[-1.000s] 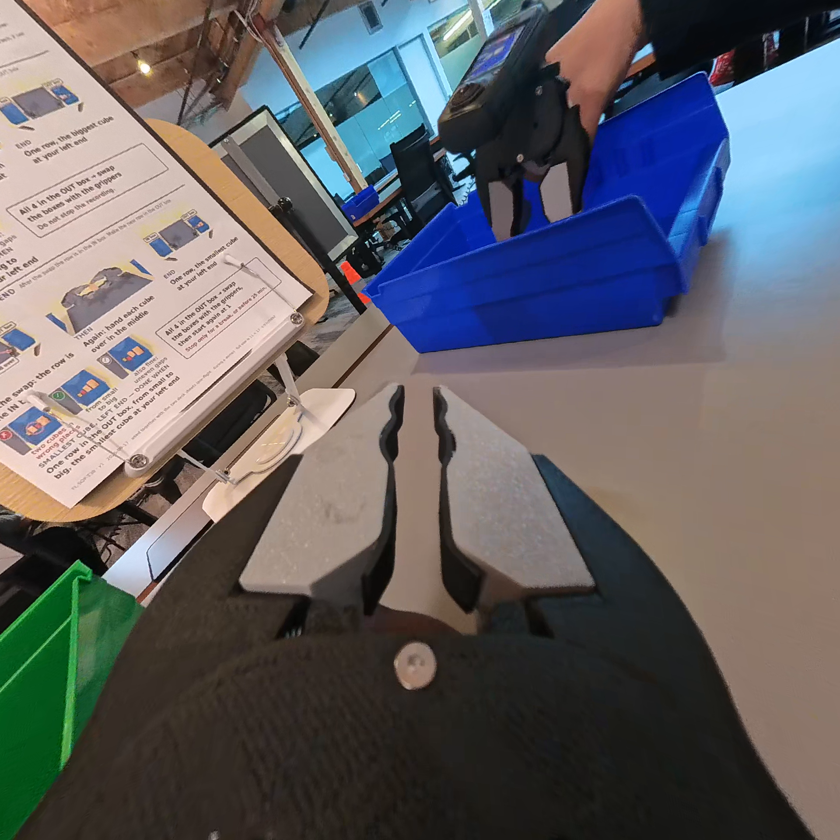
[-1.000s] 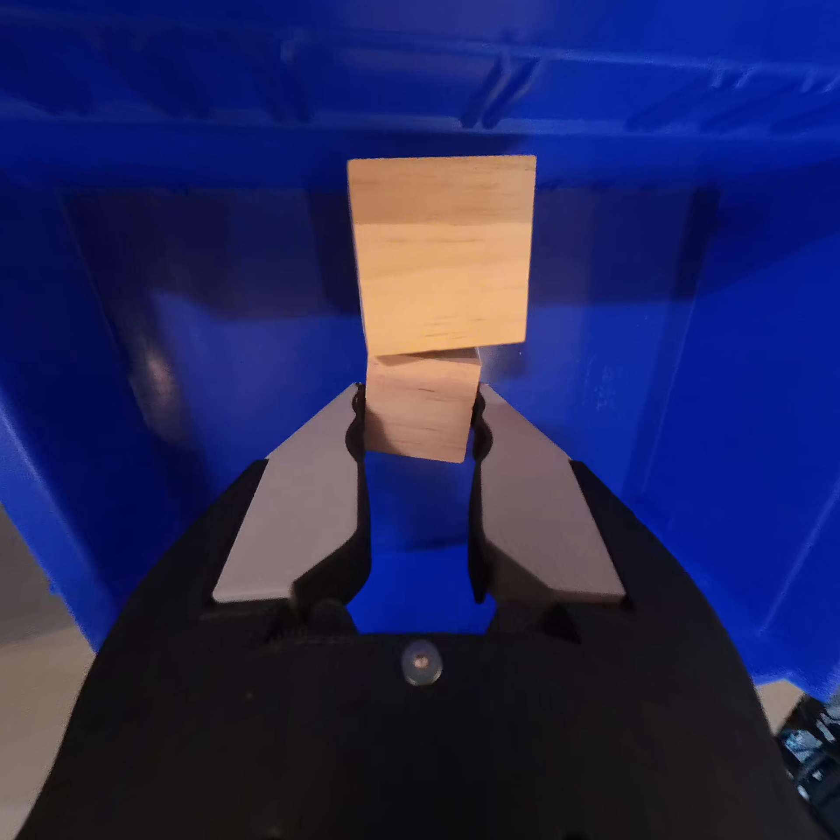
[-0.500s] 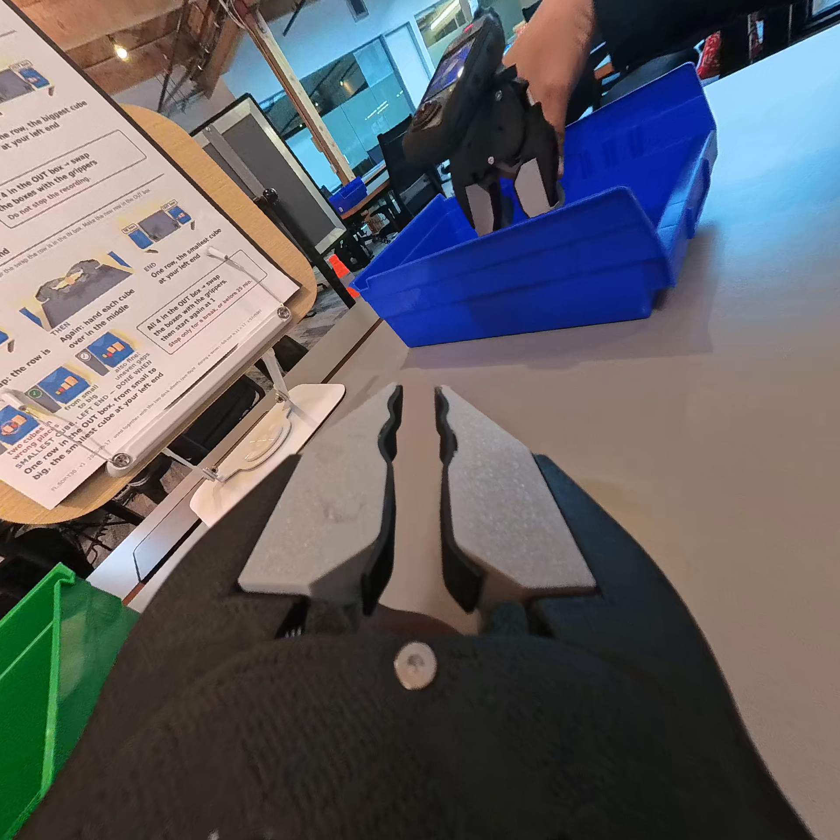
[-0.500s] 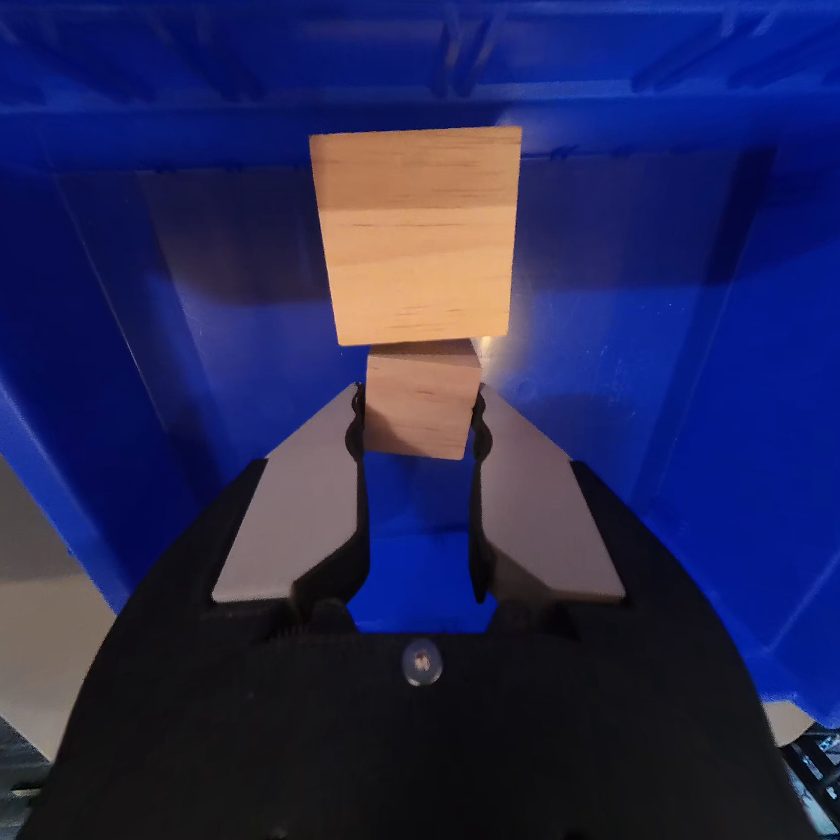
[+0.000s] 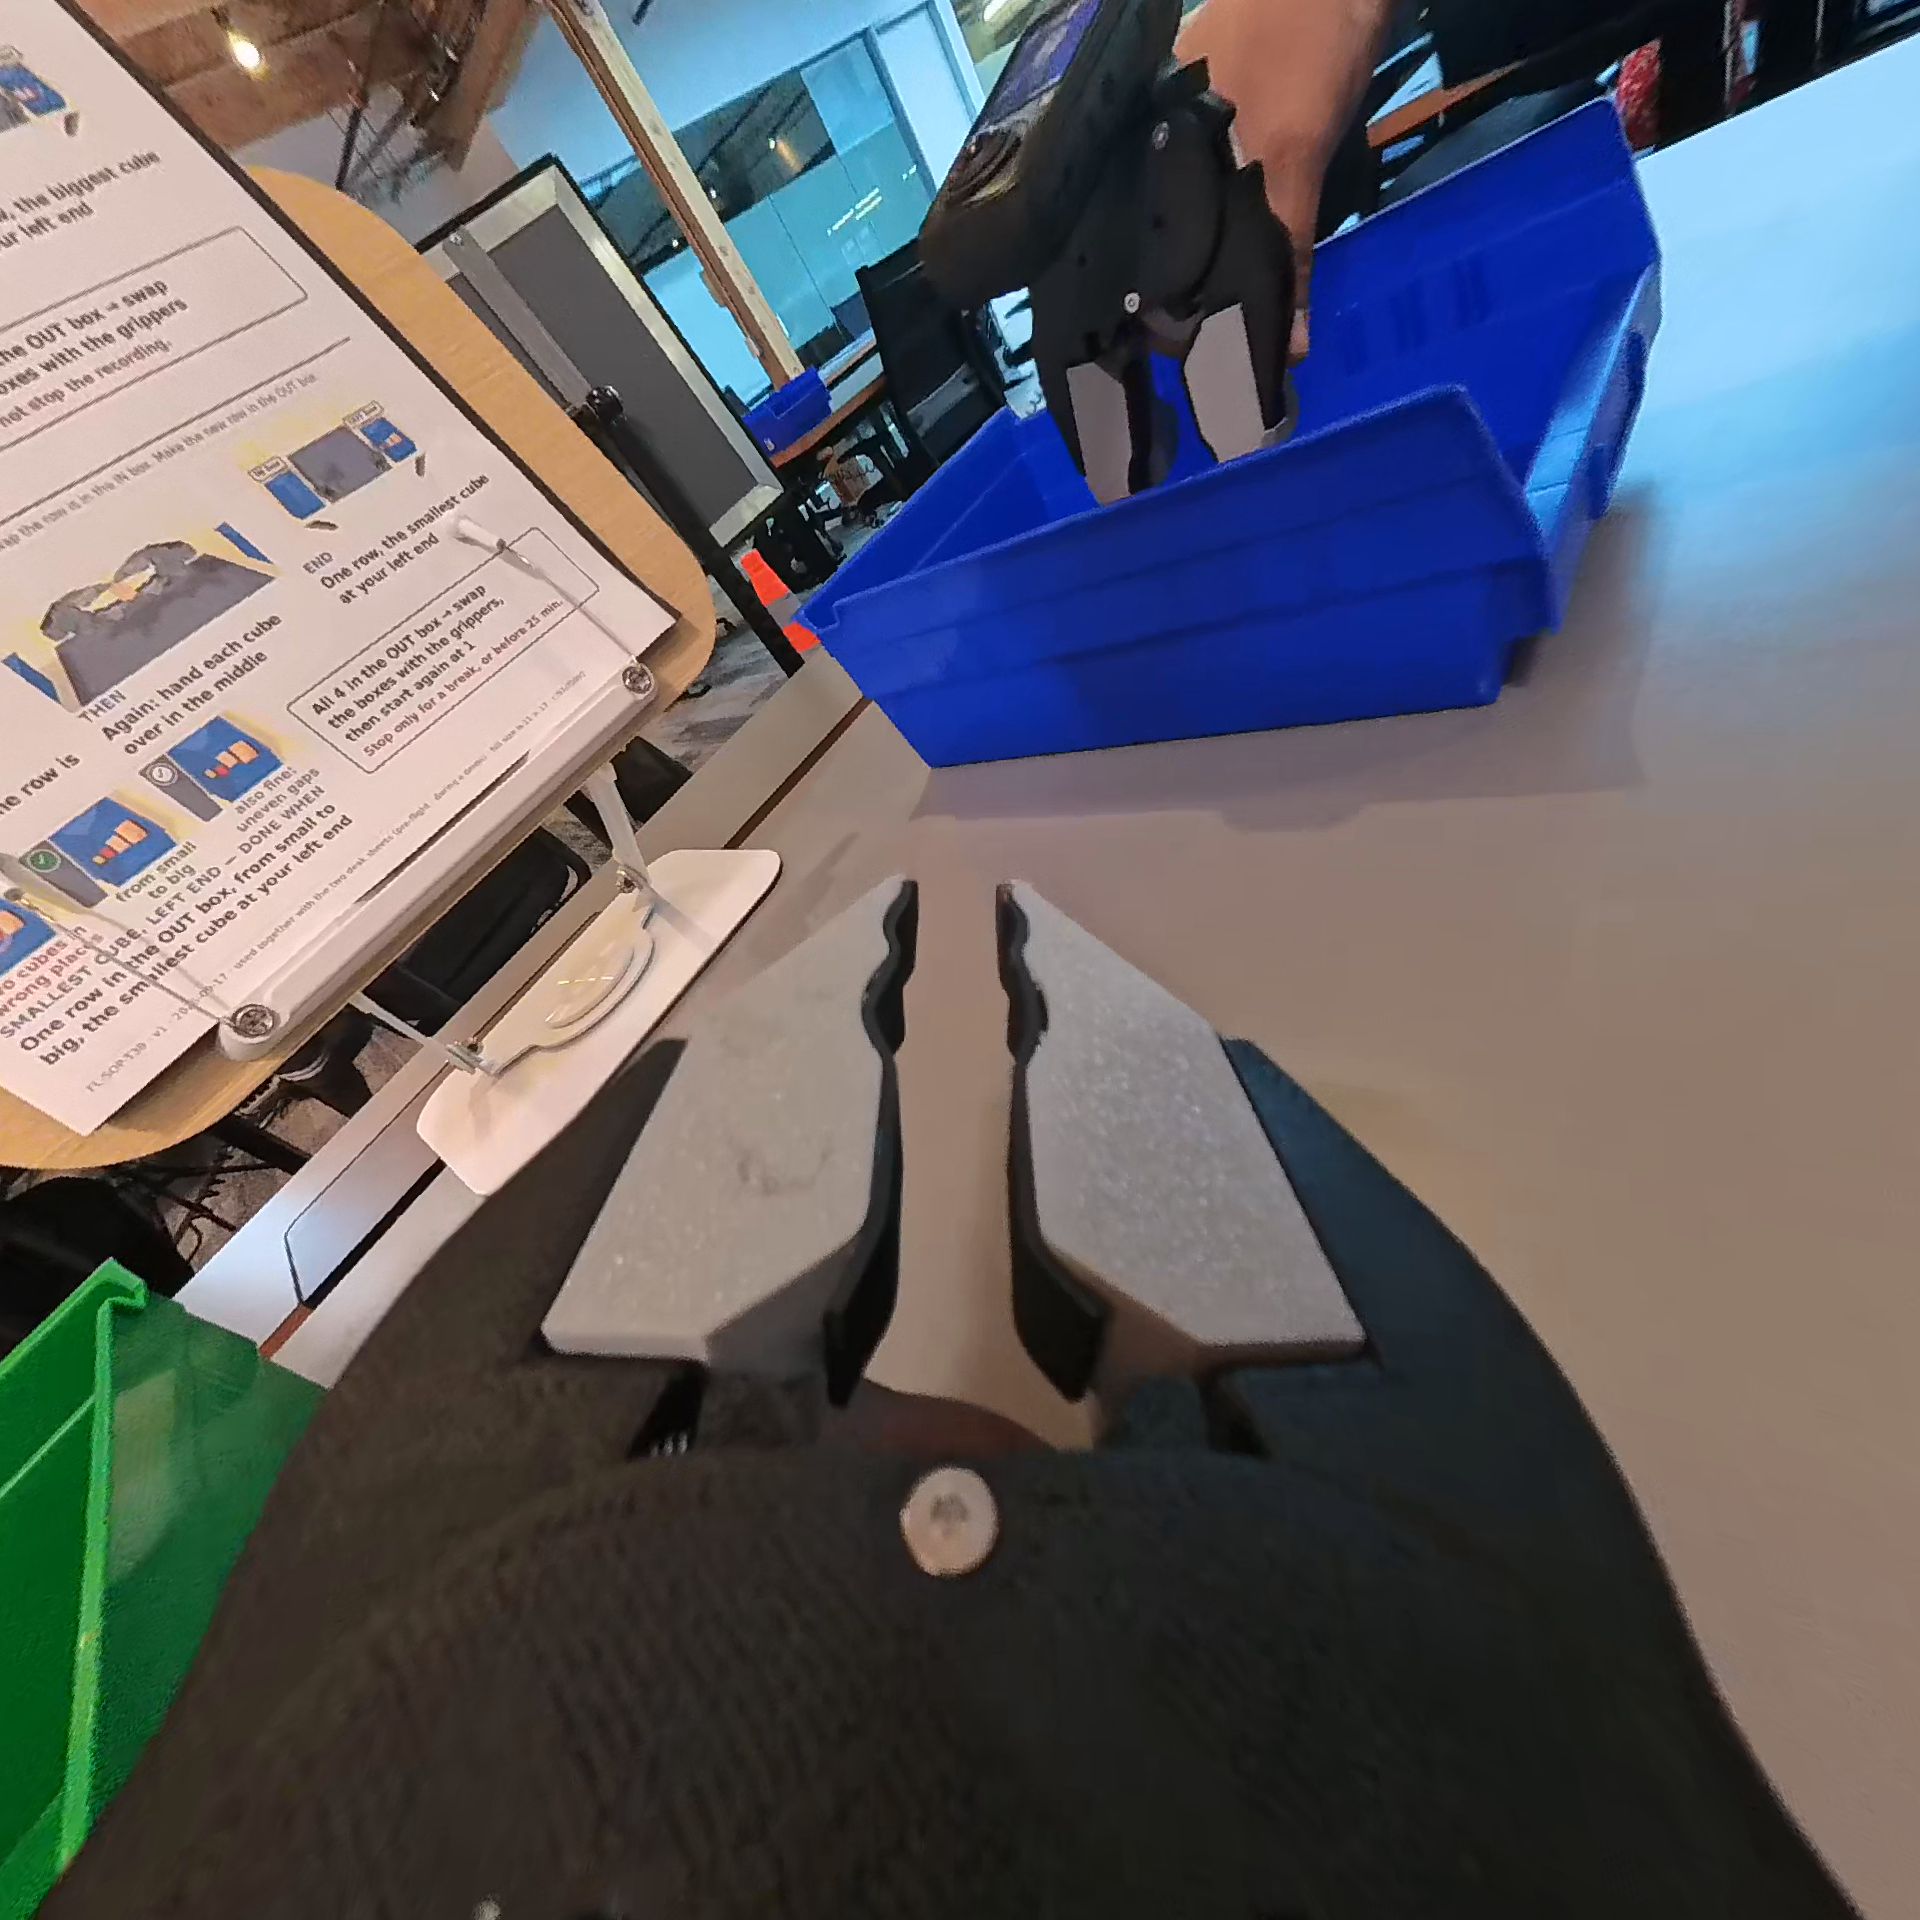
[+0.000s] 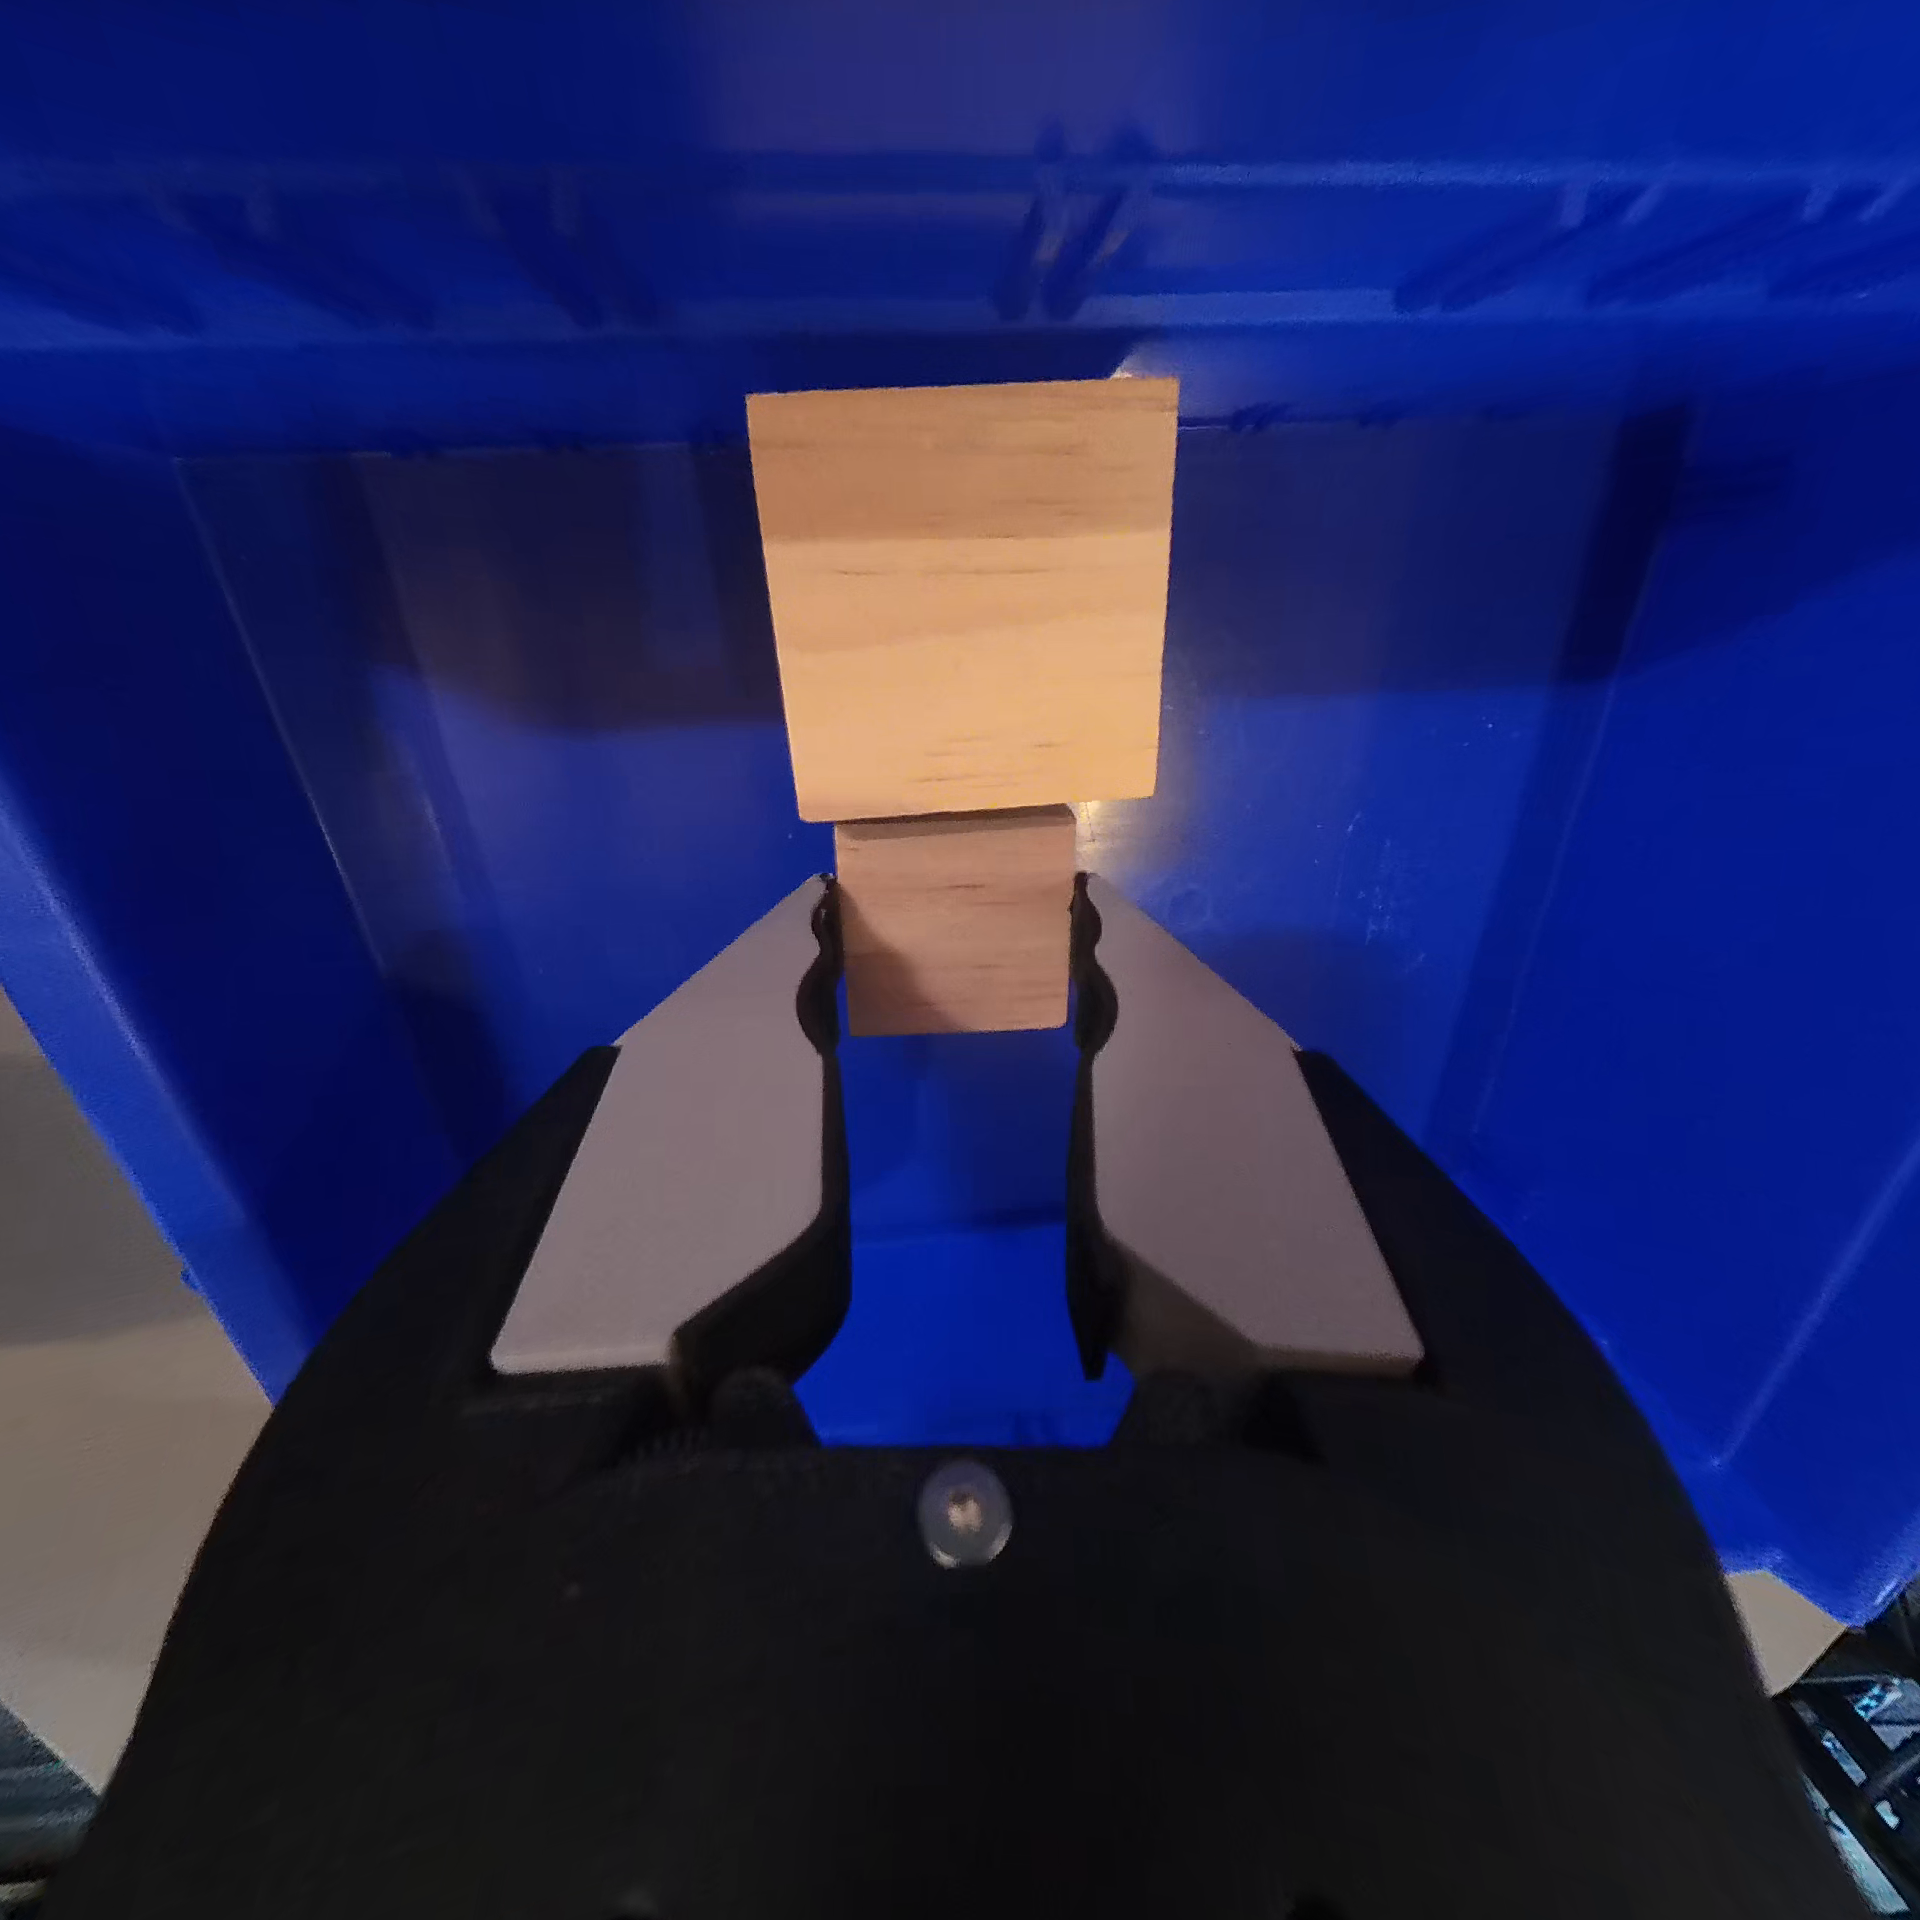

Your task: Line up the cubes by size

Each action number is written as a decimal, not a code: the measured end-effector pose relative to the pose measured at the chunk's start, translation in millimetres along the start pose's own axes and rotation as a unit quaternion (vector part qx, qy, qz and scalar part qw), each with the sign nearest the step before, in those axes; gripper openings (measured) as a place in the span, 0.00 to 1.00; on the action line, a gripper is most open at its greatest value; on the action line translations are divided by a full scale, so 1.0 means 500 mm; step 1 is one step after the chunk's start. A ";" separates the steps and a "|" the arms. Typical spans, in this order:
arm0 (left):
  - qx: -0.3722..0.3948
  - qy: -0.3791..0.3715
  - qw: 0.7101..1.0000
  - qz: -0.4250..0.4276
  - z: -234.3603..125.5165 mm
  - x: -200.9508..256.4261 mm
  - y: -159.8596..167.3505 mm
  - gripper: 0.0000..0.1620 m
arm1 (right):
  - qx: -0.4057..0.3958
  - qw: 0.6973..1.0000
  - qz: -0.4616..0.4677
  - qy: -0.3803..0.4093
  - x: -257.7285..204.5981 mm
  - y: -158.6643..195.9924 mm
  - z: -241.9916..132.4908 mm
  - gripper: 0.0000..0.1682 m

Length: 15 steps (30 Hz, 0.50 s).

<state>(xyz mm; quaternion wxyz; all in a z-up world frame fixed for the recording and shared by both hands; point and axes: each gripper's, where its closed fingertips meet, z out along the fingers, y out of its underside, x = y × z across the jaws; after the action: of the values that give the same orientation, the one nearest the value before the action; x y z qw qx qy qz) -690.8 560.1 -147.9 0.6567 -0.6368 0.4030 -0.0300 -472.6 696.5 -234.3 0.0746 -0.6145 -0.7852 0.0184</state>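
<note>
Your right gripper [image 6: 954, 906] is clamped on the small pale wooden cube [image 6: 954, 925], its grey fingertips [image 6: 821, 914] pressed against the cube's left and right faces, inside the blue plastic bin [image 6: 312, 831]. Just beyond it sits the larger pale wooden cube [image 6: 961, 603], resting on the bin floor at the foot of the far wall; the small cube's far edge looks to touch its near face, though you cannot tell for sure. Compared with a second ago, the larger cube now stands squarer to your view, its near edge level where it was tilted, and it lies farther up the picture, while the small cube keeps the same place between your fingers. Your left gripper [image 5: 956, 914] hovers low over the grey tabletop [image 5: 1558, 1039], its textured grey pads [image 5: 769, 1143] a narrow gap apart with nothing between them, just as before. From that side, the right gripper [image 5: 1179, 436] dips into the blue bin [image 5: 1195, 644] at the far end of the table, and the hand [image 5: 1288, 114] holding it appears nearer and higher in the picture than a second ago. On the left stands the white instruction sheet on a wooden stand [image 5: 260, 623], and at the near left the green plastic bin [image 5: 62, 1507].
</note>
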 end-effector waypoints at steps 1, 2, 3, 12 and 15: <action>-0.002 0.001 1.000 -0.001 0.001 0.000 0.002 0.08 | 0.000 1.000 0.000 0.001 0.000 0.001 0.000 0.25; -0.003 0.002 1.000 -0.001 0.001 0.001 0.003 0.08 | 0.000 1.000 0.001 0.003 0.000 0.001 0.000 0.25; -0.004 0.004 1.000 0.000 0.002 0.003 0.004 0.08 | 0.002 1.000 0.004 0.007 0.002 0.000 -0.001 0.25; -0.002 0.011 1.000 -0.021 -0.001 0.004 -0.002 0.09 | 0.055 0.996 0.052 0.041 0.003 -0.019 -0.074 0.38; -0.003 0.022 0.999 -0.042 -0.003 0.007 -0.005 0.11 | 0.182 0.977 0.068 0.087 -0.010 -0.097 -0.166 0.37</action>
<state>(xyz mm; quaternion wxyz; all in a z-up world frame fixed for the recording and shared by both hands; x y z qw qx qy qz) -688.2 556.5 -147.1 0.6441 -0.6542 0.3903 -0.0698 -506.7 674.6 -146.8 0.2518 -0.6421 -0.7153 0.1129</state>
